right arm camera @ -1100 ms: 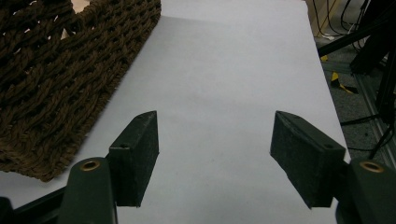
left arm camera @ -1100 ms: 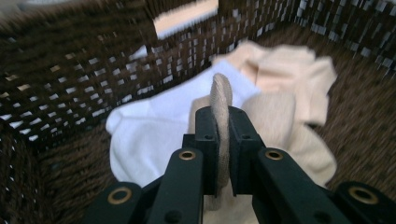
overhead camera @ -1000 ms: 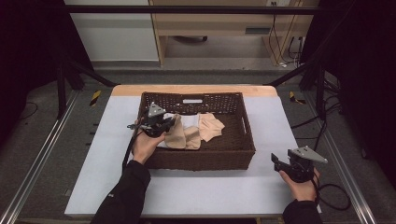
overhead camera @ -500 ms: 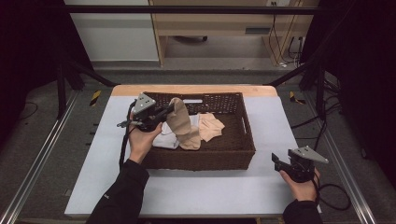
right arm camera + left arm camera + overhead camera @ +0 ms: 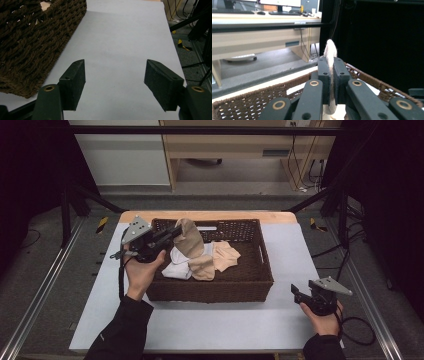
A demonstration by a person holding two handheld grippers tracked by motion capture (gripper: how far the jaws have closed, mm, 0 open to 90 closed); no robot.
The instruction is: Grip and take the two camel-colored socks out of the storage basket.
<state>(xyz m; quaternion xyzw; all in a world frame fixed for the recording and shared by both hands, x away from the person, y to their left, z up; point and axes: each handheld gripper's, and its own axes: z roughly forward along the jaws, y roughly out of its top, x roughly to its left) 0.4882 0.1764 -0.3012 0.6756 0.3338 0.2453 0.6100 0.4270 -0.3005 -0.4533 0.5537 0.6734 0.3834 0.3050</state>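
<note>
A dark brown wicker basket (image 5: 252,282) stands on the middle of the table. Inside lie a white cloth (image 5: 178,269) and a peach cloth (image 5: 226,255). My left gripper (image 5: 176,231) is raised over the basket's left side and shut on a tan sock (image 5: 191,240), which hangs from it down into the basket. In the left gripper view the sock (image 5: 330,51) sticks up between the closed jaws of the gripper (image 5: 331,75). My right gripper (image 5: 295,292) rests low at the table's right front, open with nothing between its jaws (image 5: 113,82).
The table top (image 5: 295,245) is covered in a pale grey sheet. The basket's corner (image 5: 37,45) lies to the left of my right gripper. Beyond the table stand a wooden desk (image 5: 240,145), cables and dark frame posts.
My left gripper has lifted out of the basket and drawn the tan sock up with it. The right gripper has stayed put.
</note>
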